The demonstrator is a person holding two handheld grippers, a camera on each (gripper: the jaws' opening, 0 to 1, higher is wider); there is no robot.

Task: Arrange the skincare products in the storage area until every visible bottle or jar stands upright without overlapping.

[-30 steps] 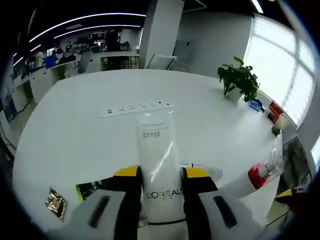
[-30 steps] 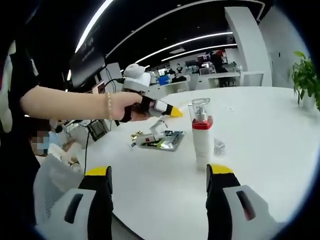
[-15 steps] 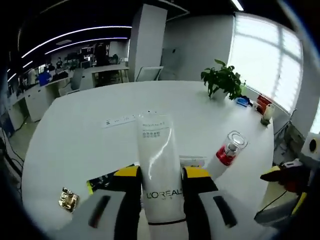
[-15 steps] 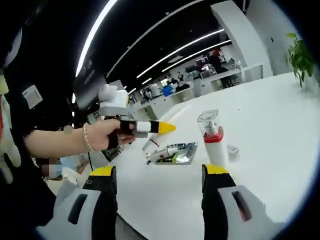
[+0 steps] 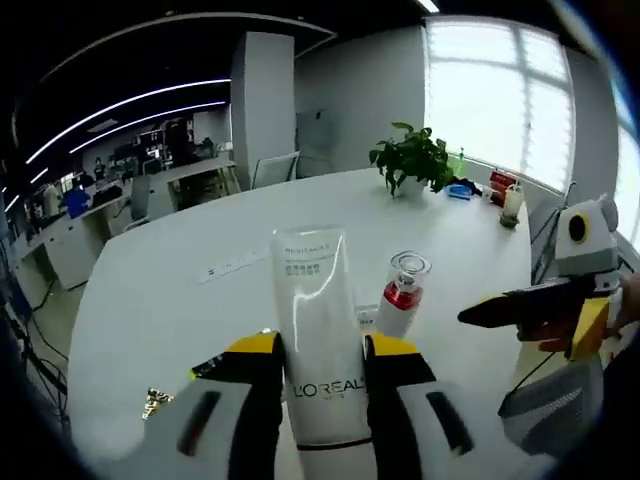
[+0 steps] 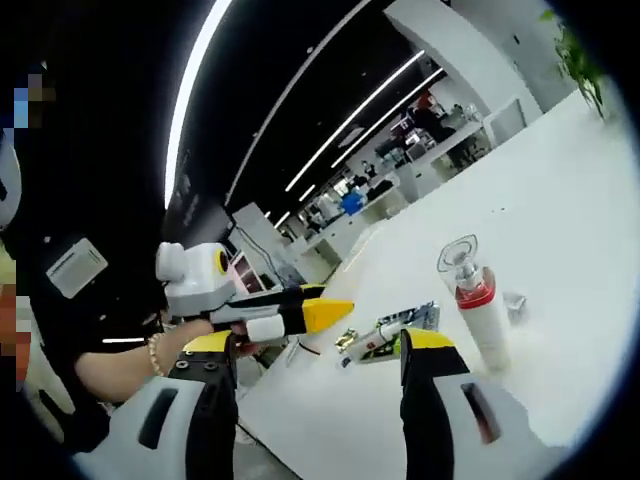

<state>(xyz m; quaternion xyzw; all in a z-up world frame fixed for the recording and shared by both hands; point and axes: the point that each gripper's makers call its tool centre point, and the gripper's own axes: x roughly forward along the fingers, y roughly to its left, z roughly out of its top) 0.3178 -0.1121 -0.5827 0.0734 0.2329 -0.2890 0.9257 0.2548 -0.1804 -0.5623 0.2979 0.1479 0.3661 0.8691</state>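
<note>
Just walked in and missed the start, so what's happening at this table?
A person is tidying skincare products on a round white table with a handheld gripper in each hand. The left gripper is shut on a white squeeze tube printed L'OREAL, held up above the table. The right gripper is open and holds nothing. A white pump bottle with a red collar and clear cap stands upright on the table, beside a flat tray of small items.

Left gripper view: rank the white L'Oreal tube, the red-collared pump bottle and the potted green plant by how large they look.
1. White L'Oreal tube, largest, but held right at the camera.
2. Potted green plant and red-collared pump bottle: they look alike in size, and the plant stands much farther off, so no ranking.
</note>
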